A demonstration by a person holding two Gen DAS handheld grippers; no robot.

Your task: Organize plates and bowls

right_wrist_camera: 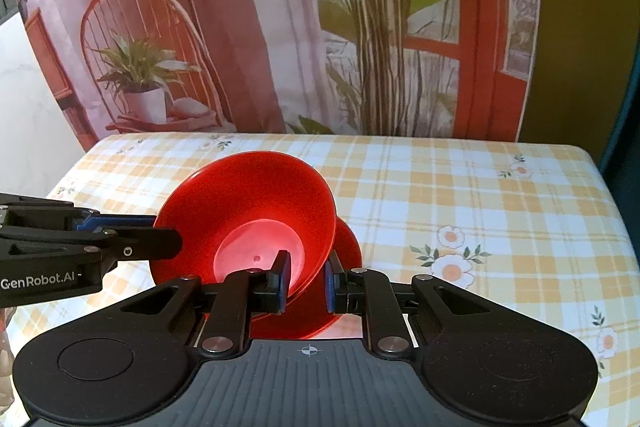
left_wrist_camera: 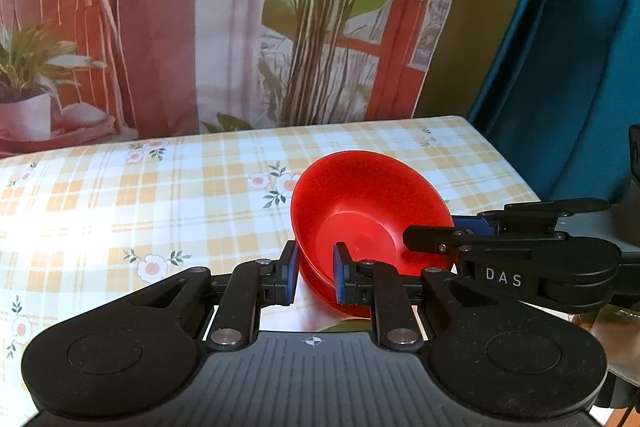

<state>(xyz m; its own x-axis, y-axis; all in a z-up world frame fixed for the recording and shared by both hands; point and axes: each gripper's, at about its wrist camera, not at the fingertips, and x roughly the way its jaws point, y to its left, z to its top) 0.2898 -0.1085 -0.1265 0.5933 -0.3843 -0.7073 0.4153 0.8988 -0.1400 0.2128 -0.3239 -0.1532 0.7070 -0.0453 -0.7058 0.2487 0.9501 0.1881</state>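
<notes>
The red bowl (left_wrist_camera: pixel 360 223) tilts, its mouth facing the cameras, above the checked tabletop (left_wrist_camera: pixel 160 187) — glossy plastic. Left gripper (left_wrist_camera: pixel 316 273) and right gripper (right_wrist_camera: pixel 306 281) each clamp its rim on opposite sides (a second red piece beneath is mostly hidden).

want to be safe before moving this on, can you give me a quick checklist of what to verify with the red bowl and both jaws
1. Left gripper grip: jaws shut on the near rim of the red bowl: ok.
2. Right gripper grip: jaws shut on the bowl's opposite rim: ok.
3. Bowl level: it tilts, opening toward the cameras: not ok if it must sit flat.
4. A second red piece shows behind the bowl; whether plate or bowl, and whether the jaws also pinch it: cannot tell.
5. Bowl empty: ok.
6. Bare tablecloth beside the bowl for setting down: ok.
</notes>
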